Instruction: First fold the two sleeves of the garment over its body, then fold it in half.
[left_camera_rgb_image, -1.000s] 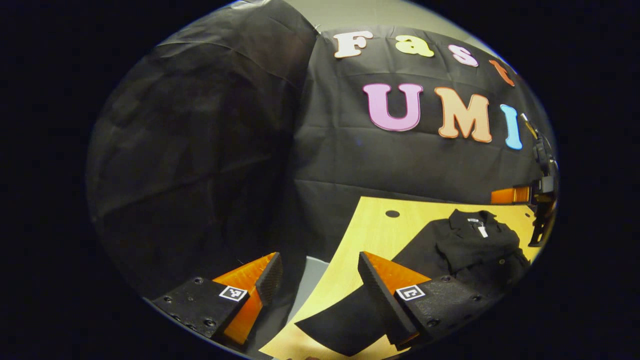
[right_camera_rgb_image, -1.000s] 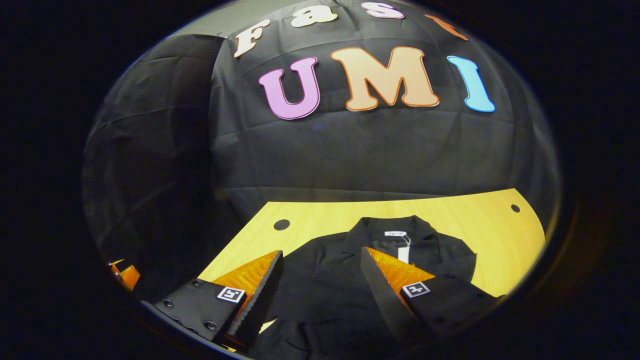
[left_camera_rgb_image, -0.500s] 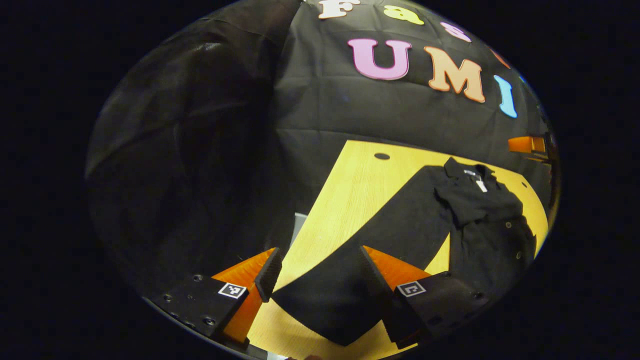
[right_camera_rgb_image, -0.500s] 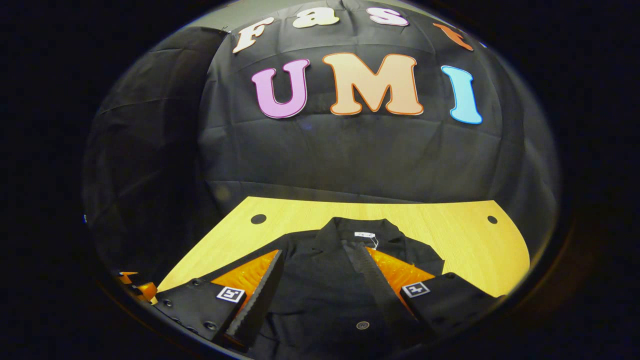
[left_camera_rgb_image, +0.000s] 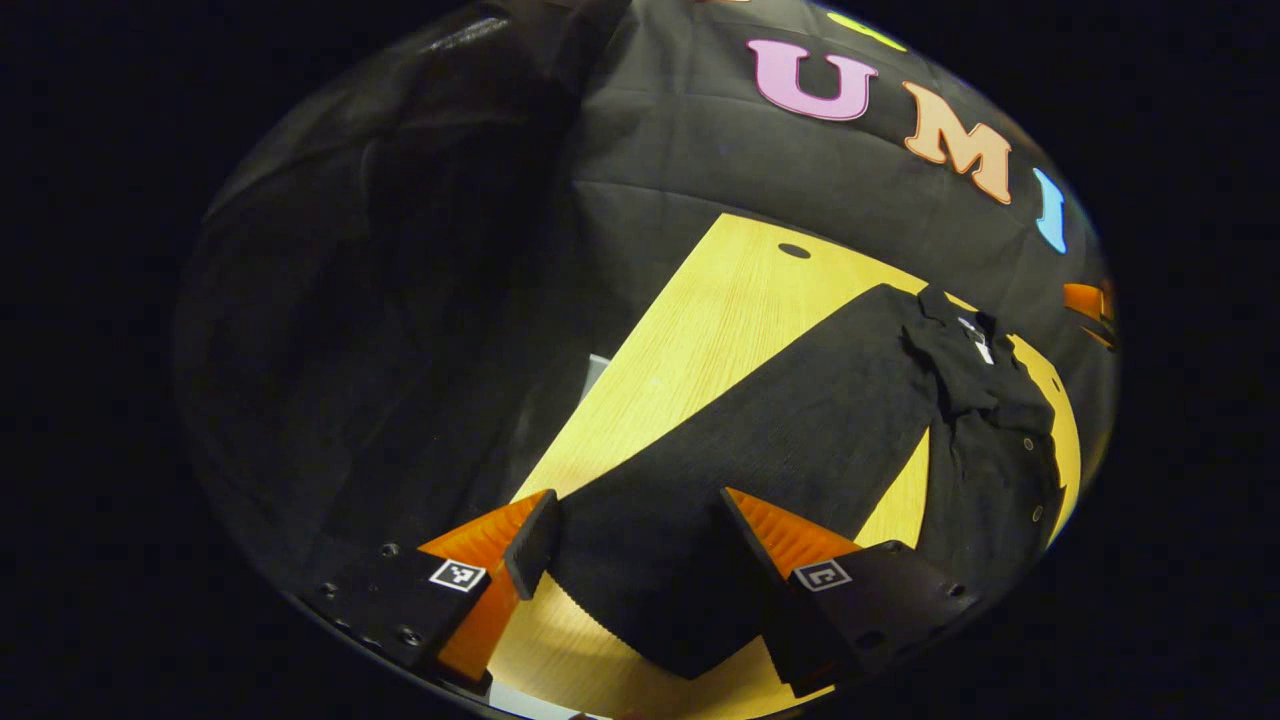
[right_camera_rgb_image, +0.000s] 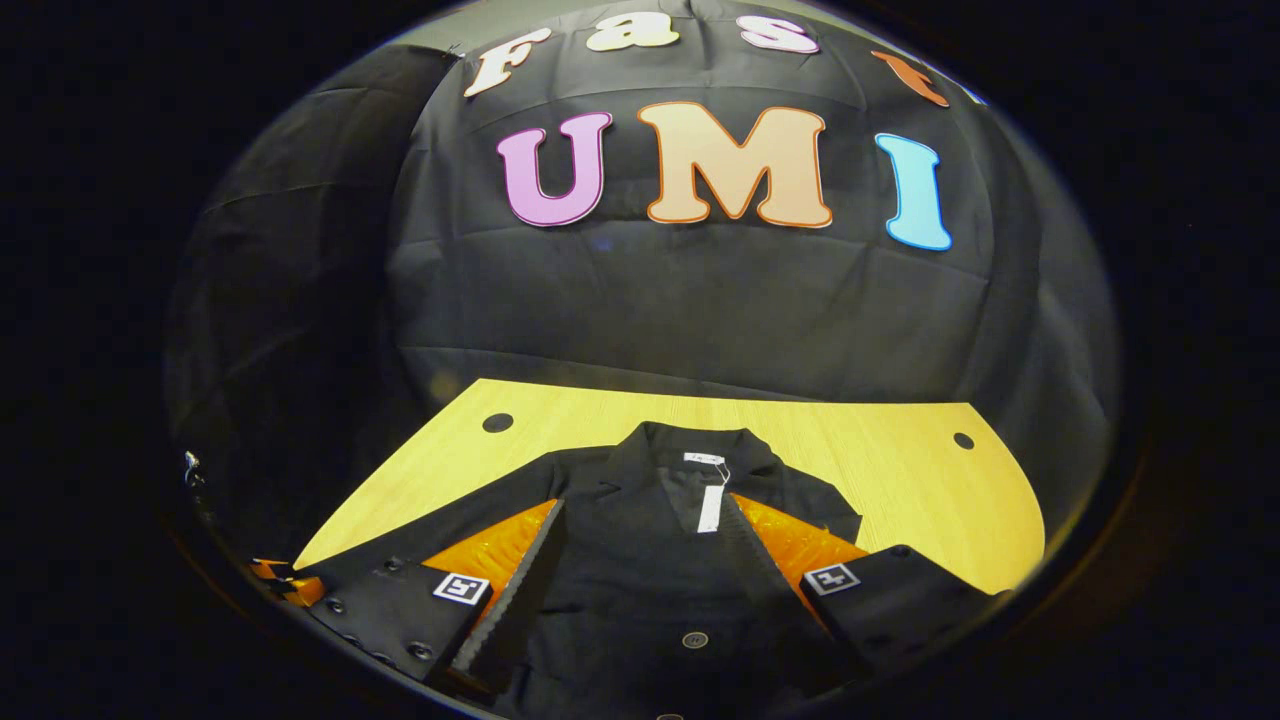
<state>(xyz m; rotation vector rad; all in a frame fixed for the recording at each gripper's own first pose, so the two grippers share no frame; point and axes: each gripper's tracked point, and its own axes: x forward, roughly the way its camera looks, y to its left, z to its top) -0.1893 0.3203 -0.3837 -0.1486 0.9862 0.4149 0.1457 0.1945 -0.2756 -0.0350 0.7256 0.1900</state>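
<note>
Left gripper (left_camera_rgb_image: 640, 545): jaws apart, straddling the sleeve (left_camera_rgb_image: 760, 440) end
Right gripper (right_camera_rgb_image: 640, 545): jaws apart above the garment (right_camera_rgb_image: 650, 560)
Advice: pinch the cuff edge

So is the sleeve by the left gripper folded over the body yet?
Not yet: the sleeve lies spread out flat on the table, away from the garment's body.

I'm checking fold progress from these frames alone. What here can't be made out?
- Right gripper view: the garment hem runs off the bottom edge; its far sleeve is unclear, black on black.
- Left gripper view: the sleeve cuff sits between the left hand-held gripper fingers; contact is unclear.
- Neck tag: too small to read.
</note>
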